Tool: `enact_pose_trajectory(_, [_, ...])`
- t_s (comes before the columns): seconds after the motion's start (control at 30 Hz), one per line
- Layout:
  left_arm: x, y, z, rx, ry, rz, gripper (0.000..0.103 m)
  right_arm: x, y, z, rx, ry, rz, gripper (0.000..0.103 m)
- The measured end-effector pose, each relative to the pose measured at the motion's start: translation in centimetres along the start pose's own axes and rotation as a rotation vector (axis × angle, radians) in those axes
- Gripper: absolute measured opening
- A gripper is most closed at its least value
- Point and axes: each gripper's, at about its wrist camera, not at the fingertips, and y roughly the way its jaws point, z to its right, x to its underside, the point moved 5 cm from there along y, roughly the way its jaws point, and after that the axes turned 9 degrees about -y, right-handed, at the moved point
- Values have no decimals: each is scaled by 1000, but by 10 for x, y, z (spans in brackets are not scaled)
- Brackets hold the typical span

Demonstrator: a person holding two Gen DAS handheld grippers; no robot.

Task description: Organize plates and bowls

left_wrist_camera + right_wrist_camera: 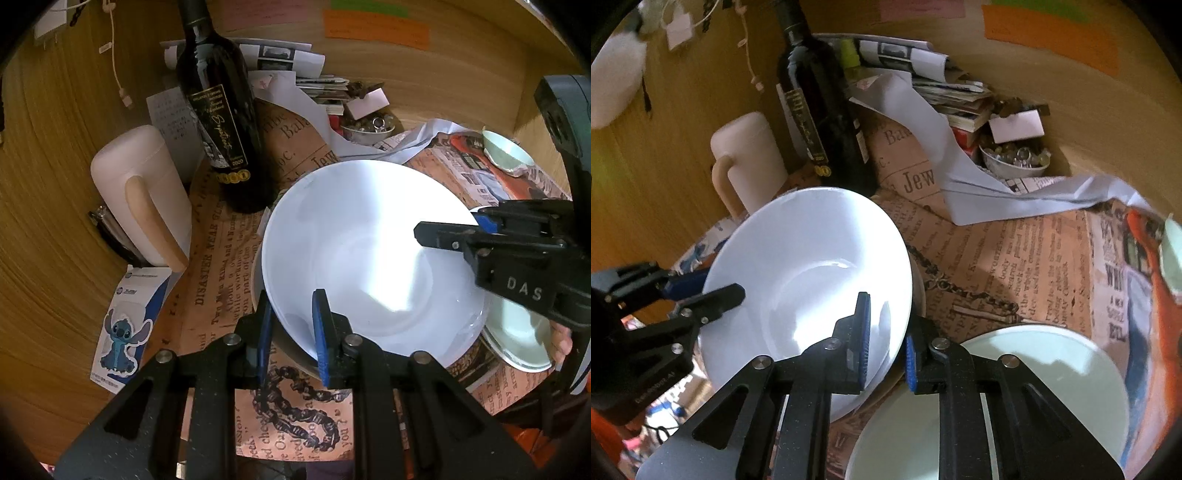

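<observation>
A large white bowl (362, 254) is held tilted between both grippers, over another white dish whose rim shows beneath it (258, 295). My left gripper (291, 332) straddles the bowl's near rim, jaws narrow around it. My right gripper (886, 343) straddles the opposite rim of the white bowl (812, 273); it shows in the left wrist view (461, 229) at the bowl's right edge. A pale green plate (1045, 373) lies on the newspaper below the right gripper and also shows in the left wrist view (521, 332). A small pale green bowl (506, 151) sits far right.
A dark wine bottle (221, 122) and a cream jug (144, 192) stand close behind the bowl on the left. Paper stacks and a small bowl of beads (1015, 158) crowd the back. Newspaper (1015, 258) covers the table. Wooden walls enclose the area.
</observation>
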Motion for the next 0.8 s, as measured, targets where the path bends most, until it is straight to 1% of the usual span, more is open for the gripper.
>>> enact_pose_trajectory(0.1, [1,-1,1,-15,12,2,22,-1,1,-6,24,-43,-2,22])
enact_pose_trajectory(0.17, [1,-2,2,-55,32,7,23,-1,1,-9,49,-68,-3,22])
enact_pose_trajectory(0.2, [1,-3,2,-67,39,10,23,-1,0,-9,73,-82,4,24])
enact_pose_trajectory(0.27, [1,-3,3,-49,43,9,23,-4,-6,-10,99,-98,38,32])
enact_pose_trajectory(0.3, [1,-3,3,-45,41,8,23,-6,-9,-9,108,-102,56,44])
enact_pose_trajectory(0.33, [0,-3,3,-45,38,11,23,-7,-11,-9,110,-102,71,53])
enact_pose_trajectory(0.37, [0,-4,2,-46,36,14,23,-8,-12,-8,111,-102,83,55])
enact_pose_trajectory(0.43, [-2,-5,1,-36,23,15,23,-8,-12,-5,116,-102,84,55])
enact_pose_trajectory(0.57, [-8,-10,1,-4,-7,18,24,-7,-15,8,104,-55,88,55])
enact_pose_trajectory(0.63, [-15,-14,2,20,-24,27,28,-6,-20,18,96,-18,92,55])
enact_pose_trajectory(0.7, [-23,-20,6,52,-41,44,39,-5,-26,26,90,11,98,55])
enact_pose_trajectory(0.73, [-27,-24,8,68,-48,57,42,-5,-31,35,95,32,104,55])
enact_pose_trajectory(0.8, [-36,-29,14,94,-55,82,51,-4,-39,47,120,53,115,55])
